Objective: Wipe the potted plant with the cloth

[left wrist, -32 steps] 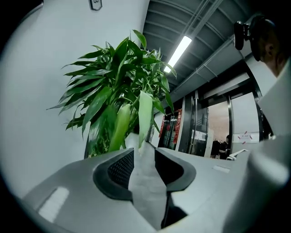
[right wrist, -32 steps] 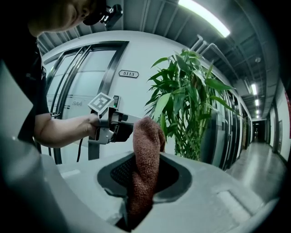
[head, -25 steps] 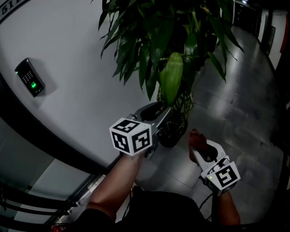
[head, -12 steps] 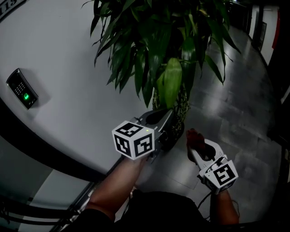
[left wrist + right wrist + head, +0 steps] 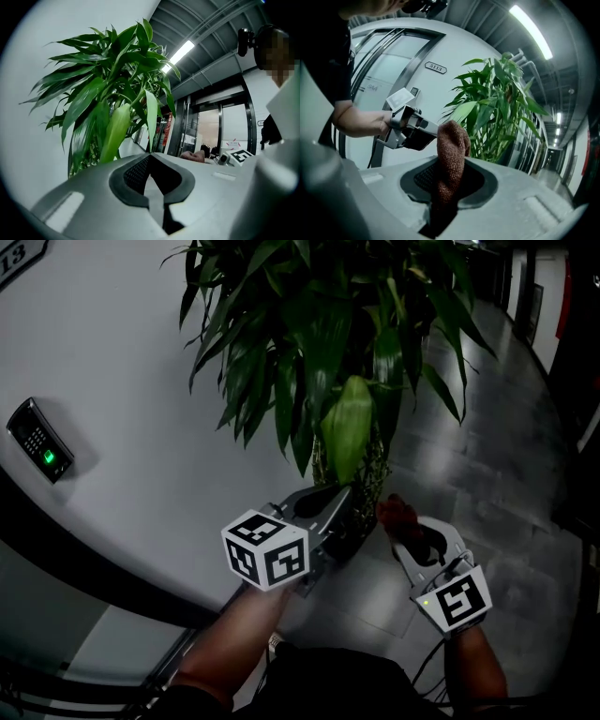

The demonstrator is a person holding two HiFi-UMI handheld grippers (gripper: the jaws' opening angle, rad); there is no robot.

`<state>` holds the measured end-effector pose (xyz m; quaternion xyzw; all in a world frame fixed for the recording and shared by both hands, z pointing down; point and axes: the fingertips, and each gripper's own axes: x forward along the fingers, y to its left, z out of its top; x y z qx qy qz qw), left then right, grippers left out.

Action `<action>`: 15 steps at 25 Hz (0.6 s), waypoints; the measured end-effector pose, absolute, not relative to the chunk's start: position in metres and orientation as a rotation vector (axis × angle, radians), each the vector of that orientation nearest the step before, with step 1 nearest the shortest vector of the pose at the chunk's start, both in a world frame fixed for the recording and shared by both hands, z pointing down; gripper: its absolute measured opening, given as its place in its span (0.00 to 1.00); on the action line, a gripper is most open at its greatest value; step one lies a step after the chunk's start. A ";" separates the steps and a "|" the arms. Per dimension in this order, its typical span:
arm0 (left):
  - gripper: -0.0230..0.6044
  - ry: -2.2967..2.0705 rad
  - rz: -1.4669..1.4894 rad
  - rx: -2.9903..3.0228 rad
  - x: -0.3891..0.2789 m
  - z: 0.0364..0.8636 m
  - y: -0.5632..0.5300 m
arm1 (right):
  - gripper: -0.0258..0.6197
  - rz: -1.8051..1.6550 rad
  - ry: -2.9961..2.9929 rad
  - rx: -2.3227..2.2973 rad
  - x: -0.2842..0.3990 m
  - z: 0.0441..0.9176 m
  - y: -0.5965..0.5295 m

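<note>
The potted plant has long dark leaves, and one pale green leaf hangs down in front. Its dark pot stands on the floor by the wall. My left gripper sits level just under that pale leaf's tip. Its jaws have just been closing and now stand shut. Nothing shows between the pads, and the pale leaf drops out of sight behind the left jaw. My right gripper is shut on a reddish-brown cloth, right of the pot, with the cloth sticking up toward the leaves.
A curved white wall with a keypad runs along the left, with a dark band at its base. A door number plate hangs above glass doors. Glossy grey floor tiles stretch into a corridor at the right.
The left gripper's jaws went from wide open to shut under the pale leaf. The right gripper rose with the cloth and moved closer to the plant.
</note>
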<state>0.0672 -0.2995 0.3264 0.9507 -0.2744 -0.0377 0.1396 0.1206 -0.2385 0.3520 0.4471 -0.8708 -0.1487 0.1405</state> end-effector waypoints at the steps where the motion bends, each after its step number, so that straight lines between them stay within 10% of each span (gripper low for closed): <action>1: 0.06 -0.795 -0.106 2.747 0.066 0.327 -0.299 | 0.15 -0.483 -2.477 1.282 0.120 0.345 -0.242; 15: 0.06 -0.745 -0.099 2.662 0.059 0.350 -0.279 | 0.15 -1.309 -1.569 1.131 0.080 0.216 -0.299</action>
